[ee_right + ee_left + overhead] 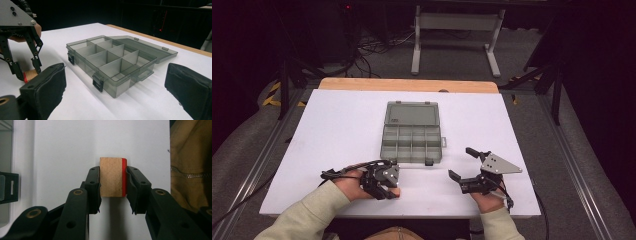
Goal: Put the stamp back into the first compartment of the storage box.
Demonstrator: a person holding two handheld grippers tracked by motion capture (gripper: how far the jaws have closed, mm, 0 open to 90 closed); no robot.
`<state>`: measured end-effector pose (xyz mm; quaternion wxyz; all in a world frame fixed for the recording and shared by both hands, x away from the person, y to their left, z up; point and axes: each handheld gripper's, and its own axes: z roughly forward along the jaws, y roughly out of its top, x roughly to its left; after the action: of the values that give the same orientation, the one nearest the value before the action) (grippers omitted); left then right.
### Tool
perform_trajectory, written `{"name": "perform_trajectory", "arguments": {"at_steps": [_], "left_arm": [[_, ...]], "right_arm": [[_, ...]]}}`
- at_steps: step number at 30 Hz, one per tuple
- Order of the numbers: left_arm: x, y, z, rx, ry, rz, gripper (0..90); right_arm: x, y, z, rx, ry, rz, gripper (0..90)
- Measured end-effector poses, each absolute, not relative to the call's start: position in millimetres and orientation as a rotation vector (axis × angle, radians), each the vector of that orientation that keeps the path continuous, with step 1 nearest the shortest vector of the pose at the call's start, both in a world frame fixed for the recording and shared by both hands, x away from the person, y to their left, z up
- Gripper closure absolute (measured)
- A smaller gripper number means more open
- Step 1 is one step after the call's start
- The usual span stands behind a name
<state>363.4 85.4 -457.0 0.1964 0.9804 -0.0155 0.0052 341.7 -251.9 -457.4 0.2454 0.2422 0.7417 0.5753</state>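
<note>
A small wooden block (111, 177) with one red face lies on the white table near its front edge. My left gripper (113, 182) is shut on it, with one pad on the bare wood side and the other on the red side. In the high view the left gripper (387, 186) sits just in front of a grey see-through compartment box (412, 144), whose lid (412, 114) lies open behind it. My right gripper (462, 162) stands open to the right of the box with nothing between its pads. The right gripper view looks across the box (112, 60) to the left gripper (26, 71) and block (31, 74).
The white tabletop (337, 130) has a wooden strip (407, 84) along its far edge. Beyond it are a metal stand (457, 22) and floor cables (377, 47). A tan garment (190, 157) lies just past the table's near edge. The box compartments look empty.
</note>
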Motion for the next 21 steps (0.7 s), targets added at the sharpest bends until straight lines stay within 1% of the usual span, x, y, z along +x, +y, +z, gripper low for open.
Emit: {"name": "perform_trajectory", "arguments": {"at_steps": [8, 13, 21], "left_arm": [[363, 92, -446, 2.709, -0.026, 0.015, 66.1], [363, 96, -433, 2.684, -0.025, 0.026, 66.1], [367, 102, -417, 2.630, 0.032, 0.038, 66.1]], "right_arm": [[342, -252, -458, 0.662, 2.024, 1.570, 4.2], [342, -253, -457, 0.671, 2.010, 1.568, 3.7], [342, -254, -457, 0.677, 2.002, 1.571, 3.6]]}}
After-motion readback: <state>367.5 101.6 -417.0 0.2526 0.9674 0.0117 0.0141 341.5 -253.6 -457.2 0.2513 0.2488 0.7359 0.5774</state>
